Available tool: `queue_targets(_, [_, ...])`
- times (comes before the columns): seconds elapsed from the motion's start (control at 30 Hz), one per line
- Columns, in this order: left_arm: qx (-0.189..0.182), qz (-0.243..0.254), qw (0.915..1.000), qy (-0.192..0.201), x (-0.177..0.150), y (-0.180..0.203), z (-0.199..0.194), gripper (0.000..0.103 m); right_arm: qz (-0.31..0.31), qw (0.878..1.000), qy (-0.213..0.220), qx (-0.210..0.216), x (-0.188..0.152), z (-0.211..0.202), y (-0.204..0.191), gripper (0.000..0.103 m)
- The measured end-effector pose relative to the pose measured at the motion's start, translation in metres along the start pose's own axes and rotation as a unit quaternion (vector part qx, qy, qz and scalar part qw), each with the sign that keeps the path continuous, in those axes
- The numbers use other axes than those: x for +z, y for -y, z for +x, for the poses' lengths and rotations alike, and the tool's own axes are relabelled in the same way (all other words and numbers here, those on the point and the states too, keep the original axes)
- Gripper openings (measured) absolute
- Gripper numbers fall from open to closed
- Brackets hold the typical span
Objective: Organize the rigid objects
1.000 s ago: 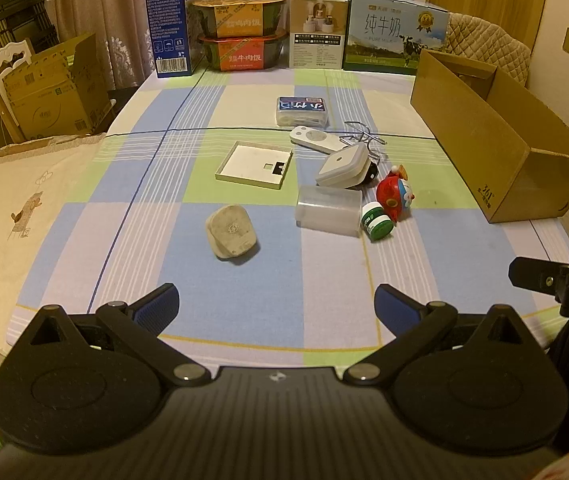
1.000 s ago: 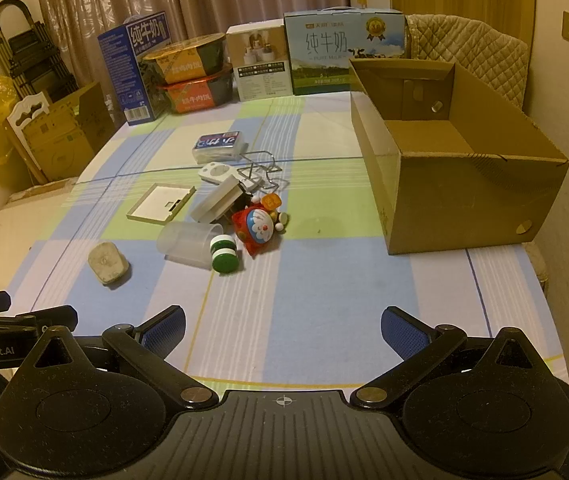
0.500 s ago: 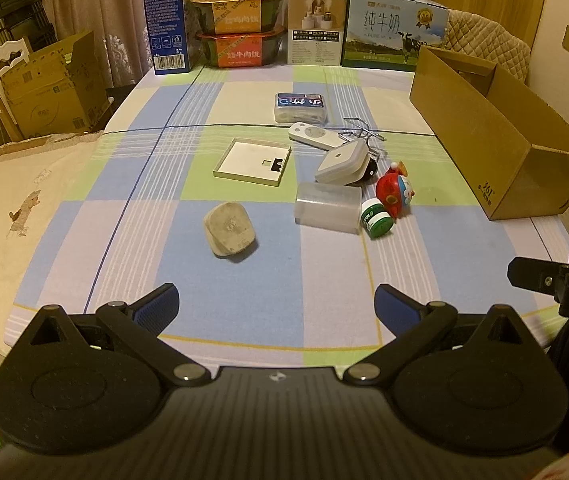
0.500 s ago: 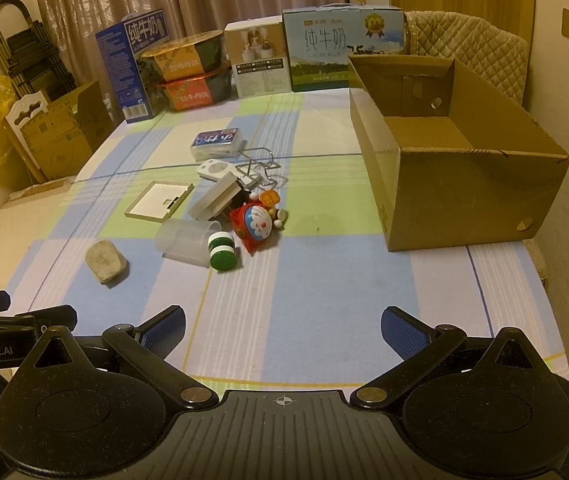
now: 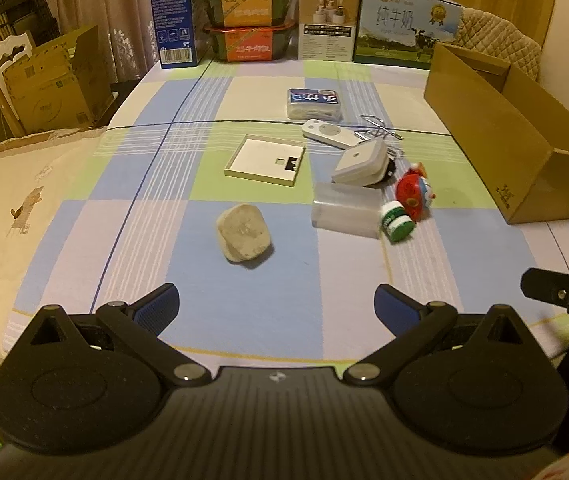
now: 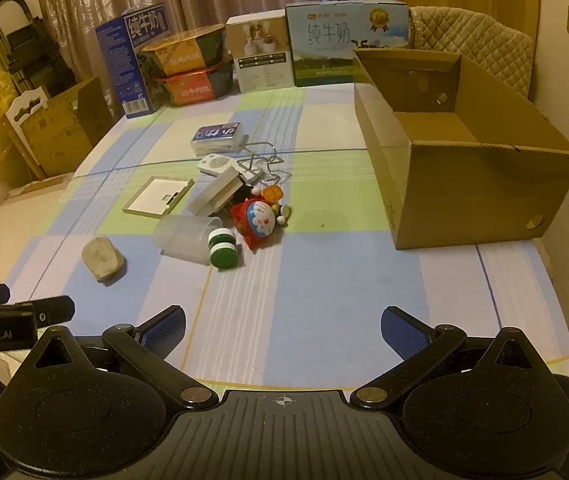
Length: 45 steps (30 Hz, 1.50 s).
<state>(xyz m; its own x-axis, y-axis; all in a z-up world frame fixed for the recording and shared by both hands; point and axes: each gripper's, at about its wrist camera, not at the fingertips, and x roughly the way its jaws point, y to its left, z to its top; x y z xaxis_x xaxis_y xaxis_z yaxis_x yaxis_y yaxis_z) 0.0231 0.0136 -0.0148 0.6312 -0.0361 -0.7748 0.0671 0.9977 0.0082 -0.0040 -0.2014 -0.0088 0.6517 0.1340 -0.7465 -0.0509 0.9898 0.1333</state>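
Loose objects lie mid-table: a pale stone-like block (image 5: 243, 232) (image 6: 102, 258), a clear plastic tub (image 5: 346, 215) (image 6: 186, 236), a green-capped jar (image 5: 396, 226) (image 6: 223, 253), a red cartoon toy (image 5: 414, 196) (image 6: 258, 222), a white gadget (image 5: 360, 160) (image 6: 218, 192), a white remote (image 5: 327, 133) (image 6: 214, 164), a flat white tray (image 5: 266, 159) (image 6: 158, 196), a blue-labelled pack (image 5: 313, 103) (image 6: 216, 137) and wire hooks (image 5: 378, 130) (image 6: 262, 162). An open cardboard box (image 5: 512, 152) (image 6: 464, 184) stands at the right. My left gripper (image 5: 276, 308) and right gripper (image 6: 282, 326) are both open and empty near the front edge.
Milk cartons, stacked noodle bowls (image 5: 250, 20) and a white carton line the table's far edge. A cardboard box (image 5: 50, 88) and a chair stand off the left side. The checked tablecloth (image 5: 276, 280) lies bare between the grippers and the objects.
Both views have drifted slightly forward and up over the table. No object has moved, and both grippers stay open.
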Motion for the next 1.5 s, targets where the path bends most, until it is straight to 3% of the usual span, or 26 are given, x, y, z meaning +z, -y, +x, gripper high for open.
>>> queue_targets(0.27, [0.011,0.011,0.9998,0.011,0.014,-0.019,0.032,0.102,-0.021,1.0,0.008,0.011,0.009,0.02,-0.007,0.101])
queue_targets(0.5, [-0.015,0.116,0.9931,0.01,0.03,-0.03,0.066,0.092,-0.05,0.999,-0.001,0.017,0.017,0.051,-0.018,0.101])
queue_targets(0.67, [-0.021,0.159,0.987,0.005,0.032,-0.038,0.09,0.089,-0.067,0.998,-0.001,0.022,0.022,0.075,-0.028,0.101])
queue_targets(0.77, [-0.035,0.181,0.9828,0.007,0.032,-0.037,0.101,0.084,-0.08,0.996,-0.005,0.034,0.025,0.09,-0.034,0.09])
queue_targets(1.03, [-0.033,0.281,0.9587,0.033,0.022,-0.016,0.12,0.077,-0.12,0.992,-0.019,0.039,0.029,0.127,-0.047,0.064])
queue_targets(1.2, [-0.024,0.296,0.954,0.038,0.019,-0.012,0.127,0.072,-0.135,0.99,-0.031,0.035,0.028,0.148,-0.051,0.041])
queue_targets(1.37, [-0.022,0.307,0.9508,0.039,0.016,-0.011,0.131,0.065,-0.131,0.99,-0.034,0.032,0.03,0.159,-0.052,0.035])
queue_targets(1.43, [-0.017,0.316,0.9475,0.046,0.014,-0.01,0.131,0.055,-0.13,0.991,-0.033,0.03,0.031,0.161,-0.052,0.032])
queue_targets(1.5, [-0.014,0.327,0.9434,0.051,0.012,-0.008,0.132,0.054,-0.131,0.99,-0.033,0.025,0.031,0.164,-0.053,0.028])
